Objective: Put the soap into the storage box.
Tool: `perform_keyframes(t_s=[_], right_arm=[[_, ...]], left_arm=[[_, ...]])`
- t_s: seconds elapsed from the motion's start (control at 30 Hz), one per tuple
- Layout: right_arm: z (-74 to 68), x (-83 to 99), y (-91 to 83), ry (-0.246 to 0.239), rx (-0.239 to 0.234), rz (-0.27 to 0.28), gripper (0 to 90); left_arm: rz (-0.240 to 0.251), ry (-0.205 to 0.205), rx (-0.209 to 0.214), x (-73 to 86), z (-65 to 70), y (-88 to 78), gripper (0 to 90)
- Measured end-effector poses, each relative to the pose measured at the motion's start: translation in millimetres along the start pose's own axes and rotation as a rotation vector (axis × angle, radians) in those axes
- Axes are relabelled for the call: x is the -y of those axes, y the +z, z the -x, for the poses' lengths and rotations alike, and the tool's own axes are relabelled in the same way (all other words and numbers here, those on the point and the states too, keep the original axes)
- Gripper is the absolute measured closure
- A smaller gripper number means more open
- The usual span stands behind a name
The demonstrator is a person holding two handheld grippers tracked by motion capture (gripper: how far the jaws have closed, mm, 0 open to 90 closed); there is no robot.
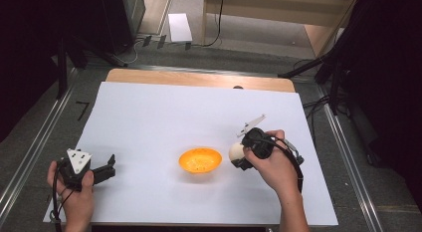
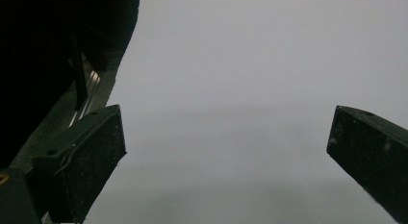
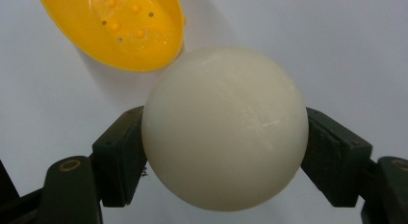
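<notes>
Your right gripper (image 3: 225, 137) had its fingers (image 3: 120, 156) pressed against both sides of the cream-white ball (image 3: 225, 128), gripping it about its widest part with no gap on either side. In the high view that ball (image 1: 236, 152) sat at the tip of the gripper (image 1: 241, 157), just to the right of the orange bowl (image 1: 200, 160) and not yet over it; whether it was lifted off the white sheet (image 1: 164, 117) on the table (image 1: 199, 78) or resting on it, I cannot tell. The bowl (image 3: 115, 27), dotted with small holes, lay just beyond the ball in the right gripper view.

You looked to be in the carrying step, ball secured and heading for the bowl. The next move called for a short shift leftward until the ball stood above the bowl's hollow, then a gentle spreading of the fingers.

Your left gripper (image 1: 102, 170) rested near the sheet's left edge, well apart from the bowl, its fingers (image 2: 91, 152) spread wide with nothing between them.
</notes>
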State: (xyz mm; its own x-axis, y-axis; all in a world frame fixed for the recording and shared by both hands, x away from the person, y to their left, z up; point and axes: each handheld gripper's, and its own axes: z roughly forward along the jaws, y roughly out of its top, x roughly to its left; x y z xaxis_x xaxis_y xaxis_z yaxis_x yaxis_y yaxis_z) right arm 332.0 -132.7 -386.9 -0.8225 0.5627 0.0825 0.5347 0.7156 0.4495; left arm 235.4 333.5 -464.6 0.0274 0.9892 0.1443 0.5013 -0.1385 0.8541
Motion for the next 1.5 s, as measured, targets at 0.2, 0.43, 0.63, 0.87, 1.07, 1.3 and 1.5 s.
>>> perform_keyframes(t_s=[0.2, 0.43, 0.63, 0.87, 1.07, 1.3, 1.5], right_arm=[[-3.8, -5.7, -2.3, 0.001, -0.001, 0.01, 24.4], [-7.1, -15.5, 2.7, -0.026, -0.01, 0.006, 24.5], [-9.7, -21.9, 7.3, -0.043, -0.021, 0.006, 24.4], [-14.6, -30.2, 10.7, -0.064, -0.033, 0.004, 24.5], [-18.8, -37.2, 13.0, -0.091, -0.043, 0.013, 24.5], [-24.1, -43.6, 16.4, -0.107, -0.055, 0.013, 24.5], [-27.7, -47.3, 18.7, -0.117, -0.065, 0.009, 24.5]], left_arm=[[0.002, 0.004, -0.002, 0.1, 0.6, 0.4, 0.3], [0.012, 0.004, -0.001, 0.6, 0.8, -0.6, 0.3], [0.014, 0.005, -0.005, 0.6, 1.0, -0.8, 0.3], [0.014, 0.011, -0.011, 0.7, 1.7, -1.0, 0.3], [0.016, 0.014, -0.017, 0.9, 2.4, -1.1, 0.3], [0.019, 0.017, -0.028, 1.0, 3.2, -1.2, 3.3], [0.021, 0.018, -0.029, 1.1, 3.3, -1.5, 3.3]])
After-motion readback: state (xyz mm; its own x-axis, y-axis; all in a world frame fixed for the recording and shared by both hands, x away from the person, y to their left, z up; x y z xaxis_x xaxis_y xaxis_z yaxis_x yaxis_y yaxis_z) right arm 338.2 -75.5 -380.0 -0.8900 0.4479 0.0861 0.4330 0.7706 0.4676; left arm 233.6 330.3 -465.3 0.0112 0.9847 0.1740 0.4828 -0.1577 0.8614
